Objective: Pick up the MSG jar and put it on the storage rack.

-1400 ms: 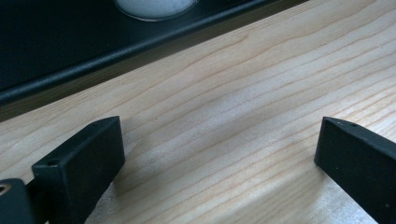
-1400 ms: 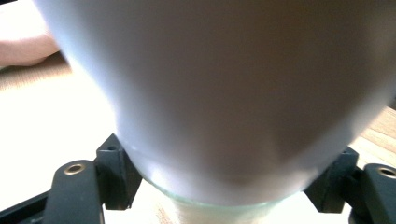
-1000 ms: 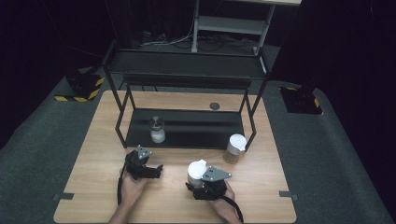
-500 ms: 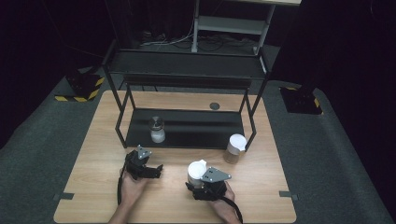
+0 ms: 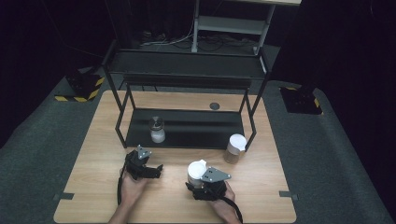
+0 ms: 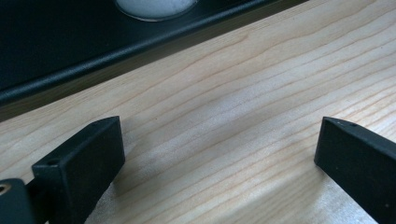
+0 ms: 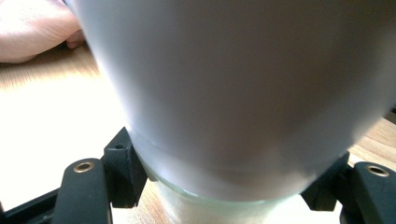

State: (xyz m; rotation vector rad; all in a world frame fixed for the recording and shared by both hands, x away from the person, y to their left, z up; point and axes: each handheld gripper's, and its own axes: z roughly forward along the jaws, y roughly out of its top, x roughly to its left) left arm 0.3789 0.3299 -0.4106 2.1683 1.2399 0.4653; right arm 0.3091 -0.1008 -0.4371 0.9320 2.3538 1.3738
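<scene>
My right gripper (image 5: 201,181) is clamped on the white-lidded jar (image 5: 196,171): in the right gripper view both black jaws press against the frosted jar (image 7: 243,93) low on its body, one on each side, with the glass base showing just beneath them. In the high view the jar stands upright on the wooden table (image 5: 275,186), near the front edge and a little right of centre, with the gripper's grey plate lying just beside its lid. My right hand (image 5: 224,205) comes in from the bottom edge behind it.

My left gripper (image 5: 156,169) sits well apart to the left, resting low over the table with nothing in it. In the left gripper view its jaws stand wide open over bare wood grain (image 6: 224,121), and the black edge of the shelf base (image 6: 93,60) runs across just ahead. My left hand (image 5: 133,186) holds it from behind (a bit of that hand (image 7: 32,28) also shows at the top left of the right gripper view).

Farther out, a black two-tier rack (image 5: 187,77) stands at the middle of the table. A small jar with a dark lid (image 5: 157,129) sits on its lower tray, towards the left. A second white-capped container (image 5: 235,148) stands on the table just beside the rack's front right leg; whether it touches the leg I can't quite tell from this height.
</scene>
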